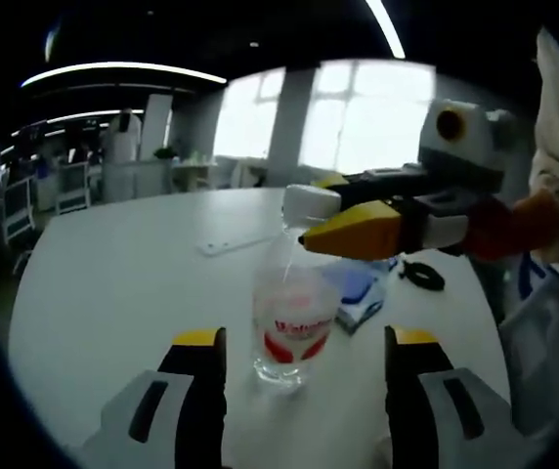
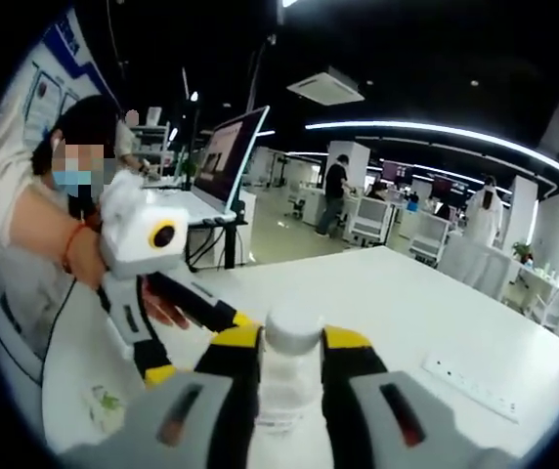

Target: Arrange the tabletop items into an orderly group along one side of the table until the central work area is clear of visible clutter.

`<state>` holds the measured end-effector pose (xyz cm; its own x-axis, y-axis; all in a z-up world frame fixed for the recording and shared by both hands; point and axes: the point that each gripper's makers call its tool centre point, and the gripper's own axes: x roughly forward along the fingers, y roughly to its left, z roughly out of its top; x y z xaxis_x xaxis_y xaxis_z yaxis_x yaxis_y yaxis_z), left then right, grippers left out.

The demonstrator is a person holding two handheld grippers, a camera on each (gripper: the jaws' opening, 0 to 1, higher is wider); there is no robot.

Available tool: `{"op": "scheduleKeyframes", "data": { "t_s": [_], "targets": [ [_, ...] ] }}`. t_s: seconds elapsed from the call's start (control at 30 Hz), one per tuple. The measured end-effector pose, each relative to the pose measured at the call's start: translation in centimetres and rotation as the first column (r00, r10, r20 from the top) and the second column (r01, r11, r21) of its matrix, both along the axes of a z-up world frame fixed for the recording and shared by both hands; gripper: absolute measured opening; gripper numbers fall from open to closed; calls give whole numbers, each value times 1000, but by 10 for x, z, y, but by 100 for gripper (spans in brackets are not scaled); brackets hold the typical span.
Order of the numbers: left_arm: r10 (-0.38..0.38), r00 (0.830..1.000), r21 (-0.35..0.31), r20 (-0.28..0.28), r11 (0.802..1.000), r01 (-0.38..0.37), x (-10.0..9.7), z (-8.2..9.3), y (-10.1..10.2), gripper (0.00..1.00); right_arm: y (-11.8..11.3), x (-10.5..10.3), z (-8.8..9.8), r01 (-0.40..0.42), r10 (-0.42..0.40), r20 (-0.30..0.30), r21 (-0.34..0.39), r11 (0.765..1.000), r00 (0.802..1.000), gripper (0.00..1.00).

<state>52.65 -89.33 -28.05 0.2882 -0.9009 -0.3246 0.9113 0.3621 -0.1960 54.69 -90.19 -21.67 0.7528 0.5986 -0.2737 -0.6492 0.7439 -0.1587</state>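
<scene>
A clear plastic water bottle [image 1: 291,337] with a red label and white cap stands upright on the white table [image 1: 113,293]. My left gripper [image 1: 306,340] is open low around the bottle's base, one jaw on each side with a gap to the bottle. My right gripper [image 1: 311,211] comes in from the right at cap height with its yellow fingertips closed on the bottle's top. In the right gripper view the white cap [image 2: 291,328] sits pinched between my right gripper's [image 2: 291,338] jaws, and the left gripper's black-and-yellow fingers [image 2: 211,311] reach in from the left.
A blue-and-white packet [image 1: 360,289] and a black coiled cord [image 1: 422,276] lie behind the bottle to the right. A white power strip [image 2: 467,382] lies farther along the table. A small printed wrapper [image 2: 104,401] rests near the table edge. A person [image 2: 35,225] stands close at the table's side.
</scene>
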Motion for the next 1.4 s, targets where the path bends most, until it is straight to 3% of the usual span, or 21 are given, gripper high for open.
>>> {"op": "scheduleKeyframes", "data": {
  "t_s": [0.33, 0.53, 0.83, 1.1, 1.4],
  "targets": [
    [6, 1000, 14, -7, 1000, -6, 0, -4, 5, 60, 3, -3, 2, -126, 126, 21, 22, 992, 992, 19],
    [8, 1000, 23, -6, 1000, -8, 0, -6, 5, 60, 3, 1, 2, -188, 189, -10, 58, 980, 982, 19],
    [-12, 1000, 38, 13, 999, 12, 8, -7, -2, 59, 10, -5, 2, -299, 302, -35, 70, 952, 953, 18],
    [-35, 998, 47, 50, 998, 32, 22, -8, -17, 49, 11, -7, 2, -356, 358, -33, 65, 932, 933, 19],
    [-98, 992, 78, 79, 993, 92, 17, -11, -23, 38, 11, -8, 3, -375, 376, -29, 39, 926, 926, 19]
  ]
}}
